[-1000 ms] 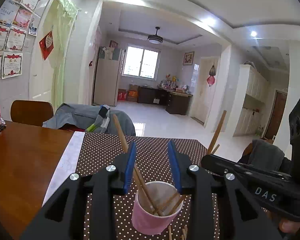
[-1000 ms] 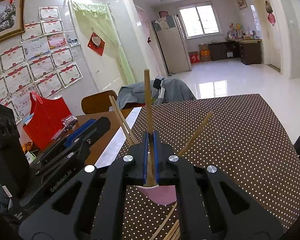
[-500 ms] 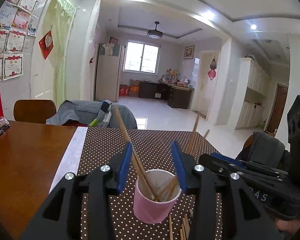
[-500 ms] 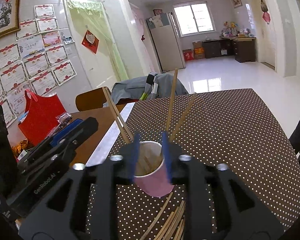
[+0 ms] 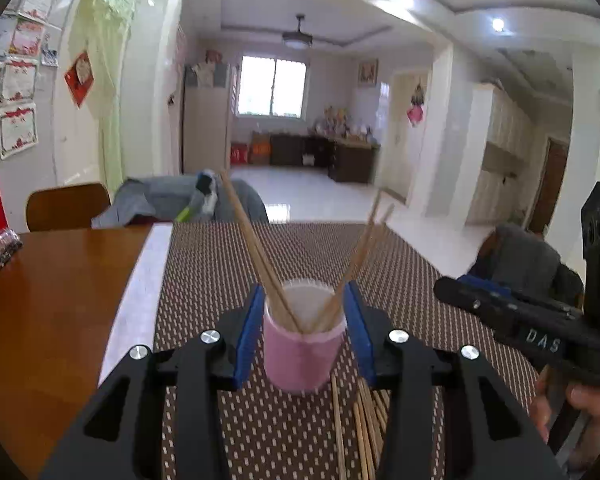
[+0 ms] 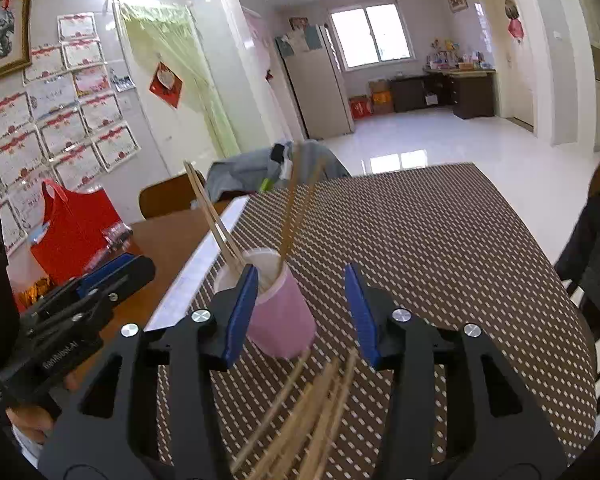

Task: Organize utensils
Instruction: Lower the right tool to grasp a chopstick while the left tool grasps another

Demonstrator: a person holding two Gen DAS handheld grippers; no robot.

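A pink paper cup [image 5: 300,360] stands on the dotted mat with several wooden chopsticks [image 5: 252,240] leaning out of it. My left gripper [image 5: 304,292] is open; the cup sits just beyond its blue pads, apart from them. In the right wrist view the cup [image 6: 280,320] shows partly behind my right gripper's [image 6: 300,272] left finger. The right jaws are opening with nothing between them. A loose pile of chopsticks [image 6: 312,412] lies on the mat in front of the cup, under both grippers. Each view also shows the other gripper from the side: the right gripper [image 5: 448,288] and the left gripper [image 6: 140,268].
The brown dotted mat [image 5: 220,264] covers the right part of a wooden table [image 5: 52,300]. A red bag [image 6: 72,232] stands at the table's left. A wooden chair [image 5: 68,204] and a chair draped with grey clothes [image 5: 172,200] stand behind. Dark clothing [image 6: 596,248] hangs at the right.
My right gripper let go of the upright chopstick, which now leans in the cup, and opened while drawing back. The left jaws widened slightly and the cup now sits farther ahead.
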